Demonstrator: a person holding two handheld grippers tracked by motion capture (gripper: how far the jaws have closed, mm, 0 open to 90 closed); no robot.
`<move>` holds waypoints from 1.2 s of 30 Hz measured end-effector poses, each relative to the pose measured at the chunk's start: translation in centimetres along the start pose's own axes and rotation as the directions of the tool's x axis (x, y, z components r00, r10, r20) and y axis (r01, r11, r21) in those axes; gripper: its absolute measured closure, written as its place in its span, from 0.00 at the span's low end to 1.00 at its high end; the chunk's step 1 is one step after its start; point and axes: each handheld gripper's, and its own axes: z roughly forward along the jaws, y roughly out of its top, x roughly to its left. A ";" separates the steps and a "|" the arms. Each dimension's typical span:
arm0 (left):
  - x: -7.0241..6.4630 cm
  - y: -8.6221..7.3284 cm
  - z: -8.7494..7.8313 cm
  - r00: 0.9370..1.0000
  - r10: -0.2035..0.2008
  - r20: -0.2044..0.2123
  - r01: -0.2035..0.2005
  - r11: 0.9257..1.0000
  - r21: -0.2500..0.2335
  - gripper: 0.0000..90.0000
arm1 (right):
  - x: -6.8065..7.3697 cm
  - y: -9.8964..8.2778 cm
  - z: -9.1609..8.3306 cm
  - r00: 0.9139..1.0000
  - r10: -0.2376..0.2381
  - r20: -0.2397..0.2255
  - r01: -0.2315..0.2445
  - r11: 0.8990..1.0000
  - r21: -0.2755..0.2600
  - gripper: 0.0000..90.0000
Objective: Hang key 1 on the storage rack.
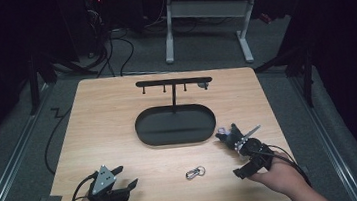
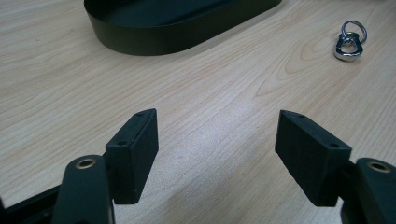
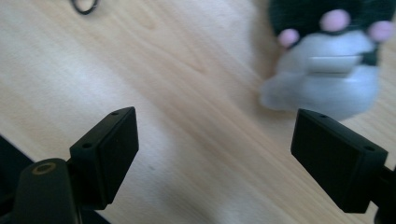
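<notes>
Plush toy [image 3: 327, 70], soft and blurred, lies on the wooden table [image 1: 114, 132] just ahead of the right gripper [image 1: 230, 155]; the right gripper view shows its grey body, dark top and pink spots, while the high view gives a small dark-and-lilac lump [image 1: 230, 134] beside the tray. The right gripper's flat black blocky jaws stand wide apart with nothing between them, the toy lying beyond their tips. The left gripper [image 1: 126, 176], near the table's front left corner, also has its jaws spread over bare pale wood grain. A shiny metal clip with a ring [image 2: 350, 41] lies between the two hands, crisp in the left gripper view. Behind it sits a matte black oval tray [image 1: 175, 125] with a T-shaped hook stand [image 1: 173, 83] rising from its far edge.
</notes>
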 end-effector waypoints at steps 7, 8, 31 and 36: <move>0.1 0.0 0.0 1.000 0.003 -0.001 -0.003 1.000 0.001 0.34 | -2.0 0.8 -0.7 1.000 0.025 0.005 -0.025 1.000 -0.003 0.19; 0.1 0.0 0.0 1.000 0.003 -0.001 -0.003 1.000 0.002 0.34 | -2.3 1.0 -0.7 1.000 0.024 0.013 -0.024 1.000 -0.001 0.19; 0.3 -0.1 -0.2 1.000 0.001 -0.002 -0.001 1.000 0.006 0.34 | -5.9 3.2 2.3 0.995 0.097 -0.003 -0.097 0.995 0.028 0.26; 0.2 -0.2 -0.1 1.000 0.002 -0.003 -0.002 1.000 0.005 0.34 | -5.8 3.2 3.6 0.995 0.093 -0.042 -0.091 0.995 0.042 0.35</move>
